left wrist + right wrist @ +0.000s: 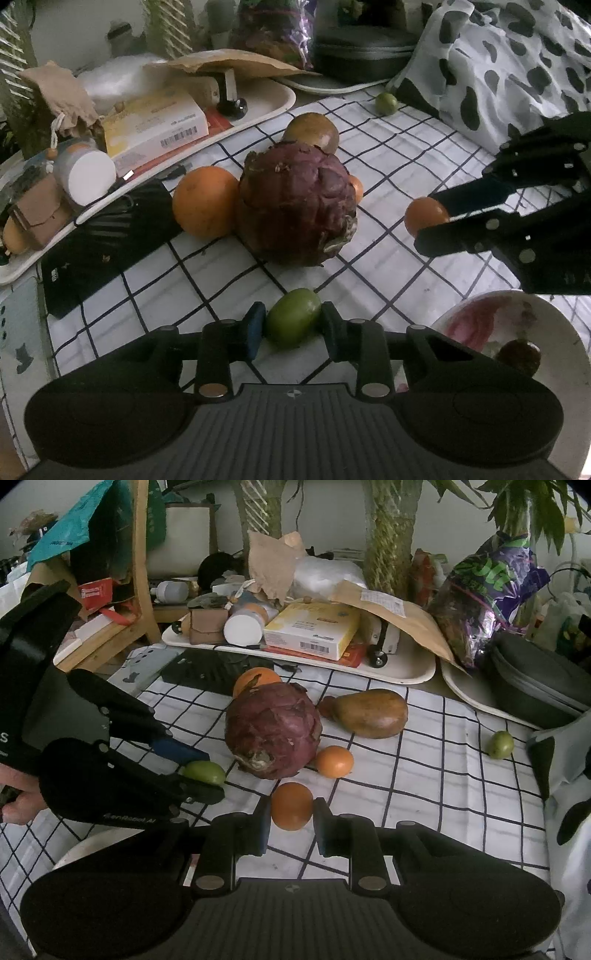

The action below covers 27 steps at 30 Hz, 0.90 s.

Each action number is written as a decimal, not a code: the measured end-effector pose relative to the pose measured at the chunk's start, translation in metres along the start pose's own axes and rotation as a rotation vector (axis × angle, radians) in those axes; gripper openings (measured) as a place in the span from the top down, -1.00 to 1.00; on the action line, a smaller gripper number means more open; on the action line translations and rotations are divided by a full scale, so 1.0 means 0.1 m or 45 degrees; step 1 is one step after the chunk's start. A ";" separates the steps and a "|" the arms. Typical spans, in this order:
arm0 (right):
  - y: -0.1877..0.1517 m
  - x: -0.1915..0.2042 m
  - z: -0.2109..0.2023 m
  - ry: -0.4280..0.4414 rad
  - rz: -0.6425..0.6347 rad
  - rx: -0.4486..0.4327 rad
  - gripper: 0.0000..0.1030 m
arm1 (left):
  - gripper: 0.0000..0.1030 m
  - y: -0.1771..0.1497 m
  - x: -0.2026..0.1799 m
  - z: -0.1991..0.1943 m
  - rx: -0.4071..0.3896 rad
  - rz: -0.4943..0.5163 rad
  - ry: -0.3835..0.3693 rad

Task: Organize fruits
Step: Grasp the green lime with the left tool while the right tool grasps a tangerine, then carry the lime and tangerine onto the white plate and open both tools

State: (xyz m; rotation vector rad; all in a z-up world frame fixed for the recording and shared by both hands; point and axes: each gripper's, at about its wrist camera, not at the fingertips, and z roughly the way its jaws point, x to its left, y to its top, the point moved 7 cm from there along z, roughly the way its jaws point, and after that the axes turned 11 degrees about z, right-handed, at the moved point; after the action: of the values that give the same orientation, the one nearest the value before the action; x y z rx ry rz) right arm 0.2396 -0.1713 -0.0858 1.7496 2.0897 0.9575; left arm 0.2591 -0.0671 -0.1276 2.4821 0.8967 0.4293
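My left gripper (293,325) is shut on a small green fruit (293,317) just above the checked cloth; it also shows in the right wrist view (205,771). My right gripper (290,812) is shut on a small orange fruit (291,805), seen from the left wrist view (424,216) too. A large purple-red fruit (297,203) sits mid-cloth, with a big orange (205,206) to its left, a brown pear-shaped fruit (369,712) behind it, a small orange (334,761) beside it and another green fruit (500,744) at the far right.
A white bowl (554,332) with a dark fruit inside sits at the near right of the left gripper. A cluttered white tray (406,672) with boxes, a black flat device (96,243), a dark case (535,686) and spotted cloth (517,66) border the cloth.
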 end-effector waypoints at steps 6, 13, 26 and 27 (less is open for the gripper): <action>-0.01 0.04 -0.08 0.005 -0.007 -0.022 0.51 | 0.38 0.04 -0.01 -0.13 -0.038 -0.015 0.011; -0.06 0.00 -0.21 -0.014 0.039 -0.041 0.51 | 0.38 0.05 0.00 -0.30 -0.073 -0.044 0.047; -0.31 -0.04 -0.50 -0.023 0.109 -0.055 0.51 | 0.38 -0.02 -0.29 -0.75 -0.187 -0.065 0.012; -0.33 -0.04 -0.52 -0.023 0.114 -0.057 0.51 | 0.38 -0.04 -0.31 -0.78 -0.193 -0.067 0.011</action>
State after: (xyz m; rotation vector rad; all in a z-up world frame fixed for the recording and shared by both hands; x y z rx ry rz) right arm 0.1850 -0.1940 -0.0678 1.8363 1.9778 1.0011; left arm 0.2003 -0.0605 -0.0679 2.3158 0.8966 0.4728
